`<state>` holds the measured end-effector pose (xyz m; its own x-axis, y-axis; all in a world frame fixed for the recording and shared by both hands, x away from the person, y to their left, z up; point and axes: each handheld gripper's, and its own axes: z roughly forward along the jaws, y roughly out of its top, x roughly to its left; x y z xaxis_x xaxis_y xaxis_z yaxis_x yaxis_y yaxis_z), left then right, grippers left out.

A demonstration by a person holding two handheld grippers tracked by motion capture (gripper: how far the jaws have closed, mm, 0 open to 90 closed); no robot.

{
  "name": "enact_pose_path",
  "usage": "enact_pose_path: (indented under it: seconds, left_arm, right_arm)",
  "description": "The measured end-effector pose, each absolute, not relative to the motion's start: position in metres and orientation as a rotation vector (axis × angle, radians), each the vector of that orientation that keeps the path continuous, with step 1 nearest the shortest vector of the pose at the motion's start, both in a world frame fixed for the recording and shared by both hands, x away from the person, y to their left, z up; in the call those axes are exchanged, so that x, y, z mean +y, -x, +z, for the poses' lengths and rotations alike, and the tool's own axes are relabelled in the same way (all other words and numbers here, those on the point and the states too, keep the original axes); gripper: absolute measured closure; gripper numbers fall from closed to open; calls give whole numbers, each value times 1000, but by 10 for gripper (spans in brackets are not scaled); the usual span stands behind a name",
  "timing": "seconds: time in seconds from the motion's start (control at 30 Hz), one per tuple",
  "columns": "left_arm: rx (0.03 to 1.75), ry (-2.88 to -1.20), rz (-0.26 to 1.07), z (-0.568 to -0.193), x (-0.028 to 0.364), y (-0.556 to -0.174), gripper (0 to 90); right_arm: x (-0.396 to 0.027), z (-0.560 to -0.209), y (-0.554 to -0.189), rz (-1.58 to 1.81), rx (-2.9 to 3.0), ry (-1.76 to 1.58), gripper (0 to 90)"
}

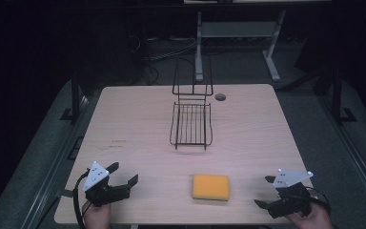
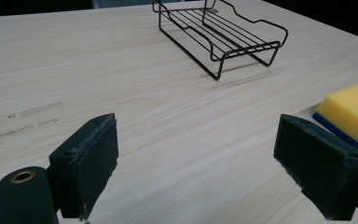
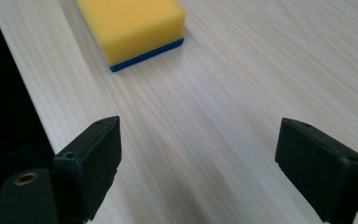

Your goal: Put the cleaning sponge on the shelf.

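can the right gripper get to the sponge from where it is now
Probably yes. The right gripper sits open near the table's front edge, and only bare table lies between it and the sponge.

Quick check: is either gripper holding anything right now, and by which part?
Nothing is held. The left gripper and right gripper both stand open over bare table; the sponge lies untouched between them.
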<state>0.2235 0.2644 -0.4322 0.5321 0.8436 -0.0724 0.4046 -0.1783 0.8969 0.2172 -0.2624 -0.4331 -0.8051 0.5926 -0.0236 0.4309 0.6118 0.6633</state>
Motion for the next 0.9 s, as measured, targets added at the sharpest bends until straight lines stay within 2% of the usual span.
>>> enact_pose_path:
  seconds: [0.9]
  left_arm:
    - [1025,-1792,577,-431,269,-220,130]
  right_arm:
    - [-234,-403,-231,854,2750,-701,144]
